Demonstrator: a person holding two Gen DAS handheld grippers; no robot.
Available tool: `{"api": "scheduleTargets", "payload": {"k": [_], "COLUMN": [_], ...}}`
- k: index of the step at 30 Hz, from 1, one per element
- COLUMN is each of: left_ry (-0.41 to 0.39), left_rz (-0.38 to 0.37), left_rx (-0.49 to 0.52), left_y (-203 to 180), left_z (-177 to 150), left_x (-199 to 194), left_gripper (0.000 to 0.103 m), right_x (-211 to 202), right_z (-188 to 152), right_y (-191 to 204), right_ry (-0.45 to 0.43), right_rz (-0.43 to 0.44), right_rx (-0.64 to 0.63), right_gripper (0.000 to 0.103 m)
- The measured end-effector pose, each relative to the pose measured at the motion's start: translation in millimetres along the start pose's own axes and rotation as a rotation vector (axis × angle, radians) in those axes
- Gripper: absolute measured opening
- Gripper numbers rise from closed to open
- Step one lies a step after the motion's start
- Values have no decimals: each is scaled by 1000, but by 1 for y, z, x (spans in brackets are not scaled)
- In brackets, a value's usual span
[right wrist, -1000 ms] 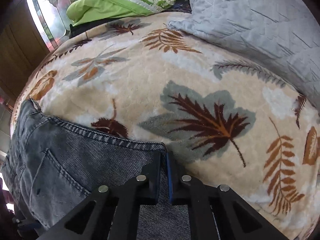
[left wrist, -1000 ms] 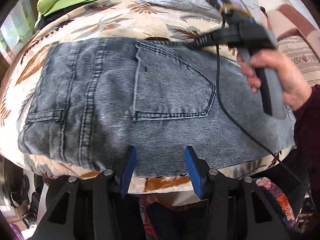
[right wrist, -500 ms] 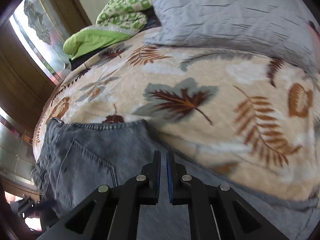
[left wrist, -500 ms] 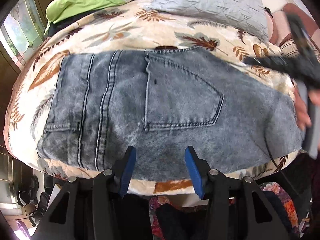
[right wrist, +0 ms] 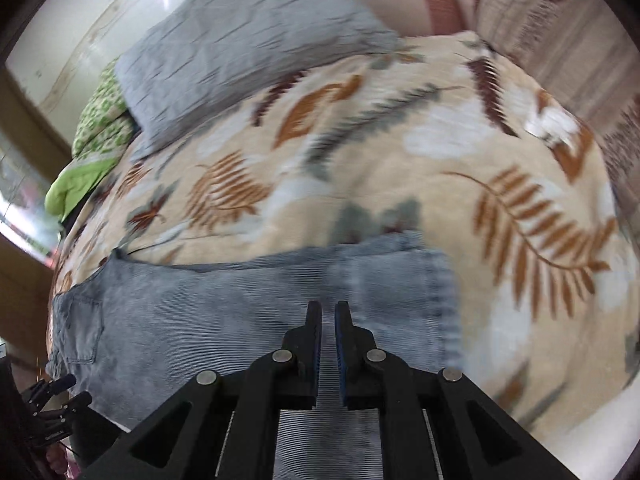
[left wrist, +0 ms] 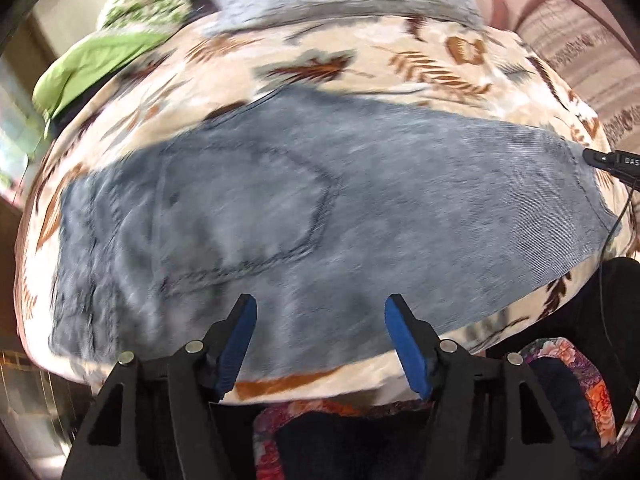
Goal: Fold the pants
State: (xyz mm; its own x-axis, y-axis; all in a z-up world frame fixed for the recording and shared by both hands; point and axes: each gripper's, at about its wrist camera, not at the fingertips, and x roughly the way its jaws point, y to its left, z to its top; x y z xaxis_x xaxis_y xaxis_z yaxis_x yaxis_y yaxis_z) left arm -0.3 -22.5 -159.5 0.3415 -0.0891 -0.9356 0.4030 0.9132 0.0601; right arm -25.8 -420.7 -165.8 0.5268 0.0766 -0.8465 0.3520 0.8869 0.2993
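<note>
The pants (left wrist: 360, 200) are faded grey-blue denim with a fine ribbed weave, paler washed patches and darker stitching around the back pocket (left wrist: 248, 208). They lie on a bed blanket (right wrist: 360, 152) of cream ground, printed with rust-orange fern fronds, dark maroon leaves, grey-green leaf shapes and white blotches. At the bed's far edge sits a pale grey quilted pillow (right wrist: 248, 40), and toward its far left corner a lime-green cloth (right wrist: 80, 184) under a white-and-green patterned one (right wrist: 100, 120). The left hand-held gripper (left wrist: 320, 336) is black with bright blue pads (left wrist: 404, 344); the right hand-held gripper (right wrist: 328, 320) is black with blue pads too.
</note>
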Motion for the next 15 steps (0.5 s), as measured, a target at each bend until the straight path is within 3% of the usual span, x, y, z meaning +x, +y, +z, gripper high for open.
{"api": "scheduleTargets", "payload": {"k": [6, 13, 15], "left_ry": [-22, 65, 46], "left_rz": [-18, 29, 43], "left_rx": [76, 80, 73], "left_y": [-40, -59, -60], "left_z": [28, 40, 41], "left_x": [10, 52, 53], "left_gripper": [70, 71, 78], "right_x": [12, 41, 47], "right_z": [-5, 2, 7], "right_y": [-29, -37, -38], "right_ry": [-15, -10, -17], "right_rz": [4, 36, 48], "right_rx": [53, 71, 68], "right_gripper": [10, 9, 9]}}
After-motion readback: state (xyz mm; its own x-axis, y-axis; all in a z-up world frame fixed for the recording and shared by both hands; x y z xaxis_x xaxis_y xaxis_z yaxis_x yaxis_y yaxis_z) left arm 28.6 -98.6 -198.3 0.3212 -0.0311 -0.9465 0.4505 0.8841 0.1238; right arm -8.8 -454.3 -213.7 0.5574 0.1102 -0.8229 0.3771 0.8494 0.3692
